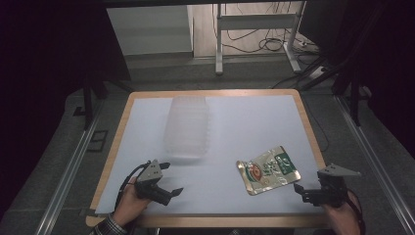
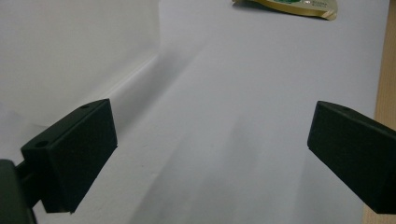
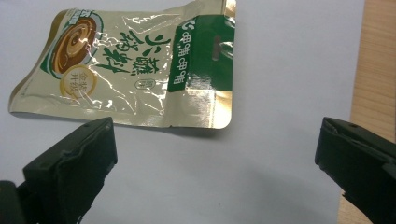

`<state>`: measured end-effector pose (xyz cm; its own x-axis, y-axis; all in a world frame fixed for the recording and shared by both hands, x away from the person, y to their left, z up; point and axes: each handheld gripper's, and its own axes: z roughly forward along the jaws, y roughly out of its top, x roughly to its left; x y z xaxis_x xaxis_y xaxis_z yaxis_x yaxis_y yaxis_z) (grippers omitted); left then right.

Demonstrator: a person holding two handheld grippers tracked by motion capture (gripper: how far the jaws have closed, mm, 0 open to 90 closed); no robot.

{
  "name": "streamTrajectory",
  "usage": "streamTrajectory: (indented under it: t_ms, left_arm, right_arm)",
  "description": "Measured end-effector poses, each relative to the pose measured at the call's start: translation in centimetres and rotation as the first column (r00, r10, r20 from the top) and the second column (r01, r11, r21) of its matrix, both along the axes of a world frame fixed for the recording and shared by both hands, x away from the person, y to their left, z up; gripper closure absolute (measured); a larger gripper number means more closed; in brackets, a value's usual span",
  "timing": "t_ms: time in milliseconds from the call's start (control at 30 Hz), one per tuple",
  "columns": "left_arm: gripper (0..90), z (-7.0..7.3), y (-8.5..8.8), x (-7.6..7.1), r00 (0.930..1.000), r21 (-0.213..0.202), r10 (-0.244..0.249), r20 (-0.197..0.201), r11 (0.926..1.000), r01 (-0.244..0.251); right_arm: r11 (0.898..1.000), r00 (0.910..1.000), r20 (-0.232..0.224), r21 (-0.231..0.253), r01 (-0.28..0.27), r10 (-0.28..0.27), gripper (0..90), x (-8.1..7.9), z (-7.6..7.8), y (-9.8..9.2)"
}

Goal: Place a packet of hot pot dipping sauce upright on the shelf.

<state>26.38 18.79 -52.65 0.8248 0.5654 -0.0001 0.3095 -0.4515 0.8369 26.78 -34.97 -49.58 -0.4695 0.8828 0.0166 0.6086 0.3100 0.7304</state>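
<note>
White sheeting (image 1: 244, 127) covers the wooden tabletop (image 1: 308, 127). Gold-and-green foil pouch (image 1: 268, 170) lies flat on the sheet at the near right, printed face up. Translucent plastic container (image 1: 187, 127) sits at the centre-left, well apart from the pouch. Left gripper (image 1: 170, 179) rests at the near left edge, fingers (image 2: 70, 154) spread apart, grasping nothing. Right gripper (image 1: 297, 188) sits just beside the pouch's near edge, fingers (image 3: 70, 172) likewise spread wide and empty.
</note>
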Motion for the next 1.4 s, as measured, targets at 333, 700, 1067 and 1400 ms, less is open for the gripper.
streamTrajectory:
  t_ms: [333, 700, 1067, 1400]
  left_arm:
    - [1.4, 0.0, 0.0, 0.0, 1.0, -0.001, 0.0, 0.001, 1.0, 0.0]
    - [1.4, -0.1, 0.0, 0.0, 1.0, -0.002, -0.002, -0.001, 1.0, 0.002]
    - [1.4, -0.1, 0.0, 0.0, 1.0, -0.001, -0.004, -0.002, 1.0, 0.004]
    - [1.4, -0.1, -0.1, 0.1, 1.0, 0.002, -0.006, -0.003, 1.0, 0.006]
  right_arm:
    - [1.0, 0.9997, 0.012, -0.017, -0.019, 0.019, 0.0, 0.1, 0.1, 0.3]
    - [0.999, 0.9989, -0.011, -0.011, -0.045, 0.045, 0.0, 0.5, -0.1, 0.5]
    - [0.999, 0.999, 0.008, -0.01, -0.045, 0.045, 0.0, 0.9, -0.1, 1.1]
    - [0.998, 0.9974, 0.02, -0.003, -0.07, 0.07, 0.0, 1.8, -0.1, 1.8]
